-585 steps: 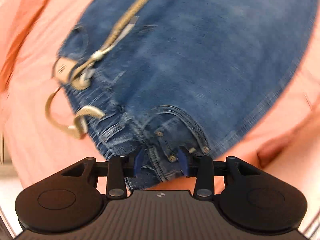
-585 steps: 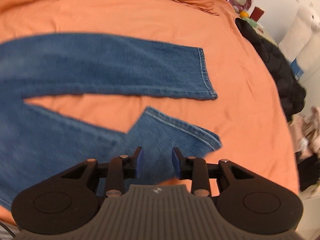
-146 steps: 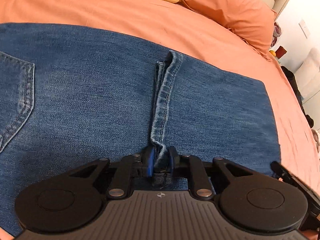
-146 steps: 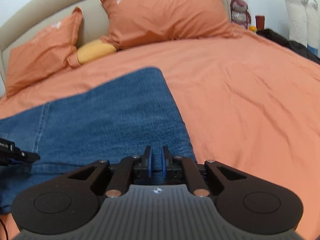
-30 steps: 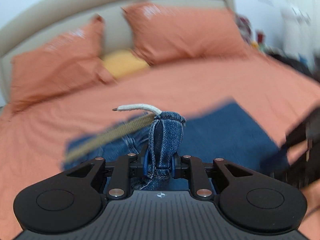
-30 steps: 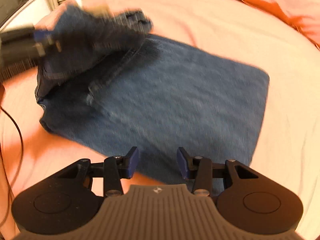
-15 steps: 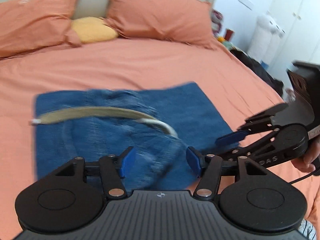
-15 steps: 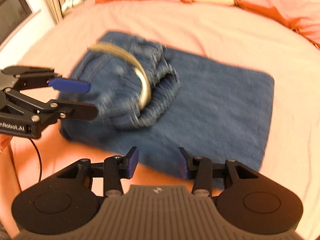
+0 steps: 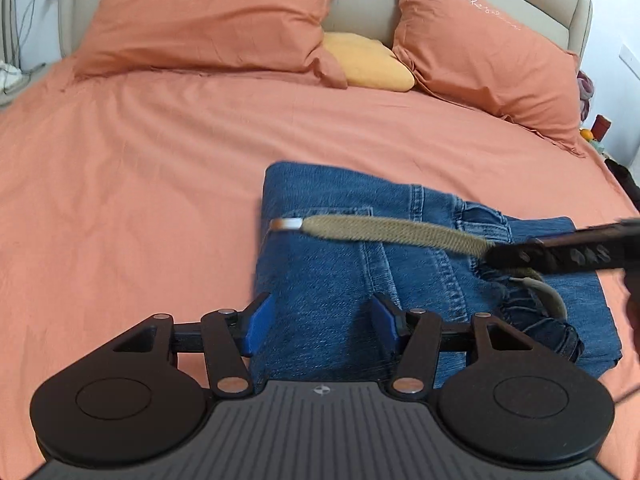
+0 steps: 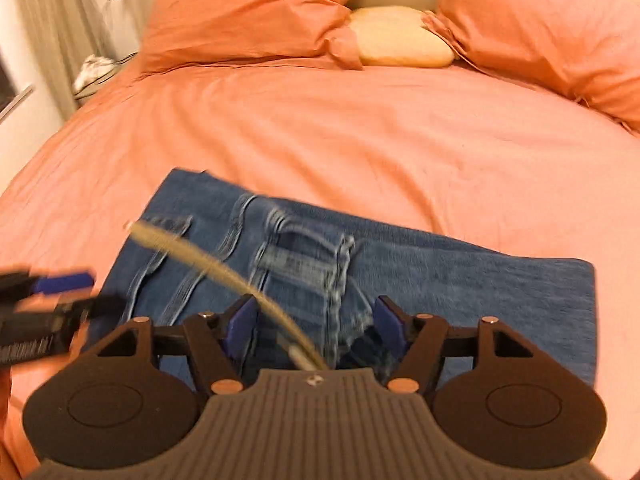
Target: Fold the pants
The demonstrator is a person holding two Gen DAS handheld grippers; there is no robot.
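Blue jeans (image 9: 320, 272) lie folded into a thick rectangle on the orange bed sheet (image 9: 140, 180), waistband on top. A beige belt (image 9: 392, 232) trails across them. My left gripper (image 9: 320, 324) hovers over the jeans' near left edge. Its jaws are wide apart and closing a little, and the pads grip nothing. My right gripper (image 10: 316, 320) is over the bunched waistband (image 10: 340, 280) with its jaws opening. The belt (image 10: 208, 264) runs between the fingers, and the pads do not press on it. Each gripper shows in the other's view: right gripper (image 9: 560, 248), left gripper (image 10: 60, 284).
Two orange pillows (image 9: 208, 16) (image 9: 480, 40) and a yellow cushion (image 9: 368, 62) lean on the beige headboard (image 9: 360, 4). Bare sheet spreads left of and beyond the jeans. Dark clothes (image 9: 624, 176) lie at the bed's right edge, and cables (image 10: 96, 68) at the left.
The left gripper let go of the waist fold, which dropped onto the folded legs, then swung towards the jeans' left edge. The right gripper moved over the waistband and its jaws widened.
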